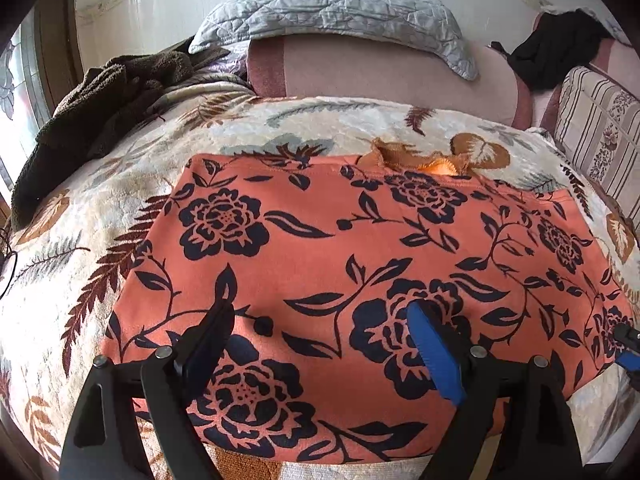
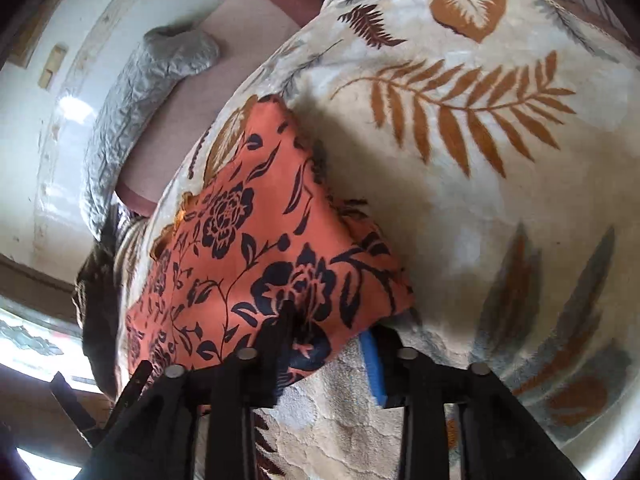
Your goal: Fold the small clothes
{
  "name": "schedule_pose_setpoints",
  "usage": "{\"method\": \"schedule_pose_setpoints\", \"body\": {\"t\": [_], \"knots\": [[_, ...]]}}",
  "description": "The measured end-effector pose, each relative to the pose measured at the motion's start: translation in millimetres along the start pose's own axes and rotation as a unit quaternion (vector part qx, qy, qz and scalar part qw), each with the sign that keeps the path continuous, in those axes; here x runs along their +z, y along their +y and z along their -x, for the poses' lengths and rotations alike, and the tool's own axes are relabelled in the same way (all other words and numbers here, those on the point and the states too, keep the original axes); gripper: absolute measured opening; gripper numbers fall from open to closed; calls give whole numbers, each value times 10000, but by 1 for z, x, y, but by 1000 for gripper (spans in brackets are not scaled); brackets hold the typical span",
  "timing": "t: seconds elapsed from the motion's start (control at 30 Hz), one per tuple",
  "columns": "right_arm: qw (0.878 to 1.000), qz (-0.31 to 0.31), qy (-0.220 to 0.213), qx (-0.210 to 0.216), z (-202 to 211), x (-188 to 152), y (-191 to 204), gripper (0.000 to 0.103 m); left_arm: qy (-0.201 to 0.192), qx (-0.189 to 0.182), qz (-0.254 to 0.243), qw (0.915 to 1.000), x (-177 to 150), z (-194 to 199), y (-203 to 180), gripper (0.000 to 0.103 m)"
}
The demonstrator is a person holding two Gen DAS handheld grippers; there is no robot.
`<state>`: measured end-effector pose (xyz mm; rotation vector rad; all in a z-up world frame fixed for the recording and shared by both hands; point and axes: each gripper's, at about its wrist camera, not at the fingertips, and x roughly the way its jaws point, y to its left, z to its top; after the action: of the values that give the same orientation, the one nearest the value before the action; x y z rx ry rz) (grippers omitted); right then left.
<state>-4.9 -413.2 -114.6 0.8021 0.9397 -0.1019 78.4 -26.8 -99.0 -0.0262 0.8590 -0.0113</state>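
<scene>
An orange floral garment (image 1: 320, 256) lies on a leaf-print blanket (image 1: 72, 240) near a grey pillow (image 1: 332, 4), the left gripper (image 1: 320, 320) spread wide above it, the right gripper (image 2: 332, 320) grasping its corner.

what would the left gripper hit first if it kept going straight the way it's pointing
Most likely the orange floral garment spread on the leaf-print blanket: the left gripper points down at it, jaws open; the gap is unclear.
</scene>
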Motion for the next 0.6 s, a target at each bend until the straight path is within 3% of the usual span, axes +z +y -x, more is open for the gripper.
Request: {"method": "schedule_pose_setpoints", "body": {"t": [0.07,0.17,0.3,0.47,0.53,0.57,0.6], "knots": [[9998,-22,-187,119,18,7,-5,70,-57,-109,-73,9999,1,1,-4,88],[9983,351,-345,300,34,34,0,70,448,75,-237,9987,-3,-21,-12,88],[9921,1015,320,663,-4,87,23,70,410,149,-279,9987,-4,-24,-15,89],[9828,1368,1141,494,-82,133,47,70,403,140,-275,9987,-4,-26,-15,91],[9783,1451,1447,295,-110,136,51,63,406,144,-309,9986,-3,-28,-16,92],[9781,1529,1398,208,-112,136,56,31,417,139,-303,9986,-3,-29,-16,93],[9775,1510,1448,275,-111,136,63,13,423,122,-281,9986,-2,-29,-15,93]]}}
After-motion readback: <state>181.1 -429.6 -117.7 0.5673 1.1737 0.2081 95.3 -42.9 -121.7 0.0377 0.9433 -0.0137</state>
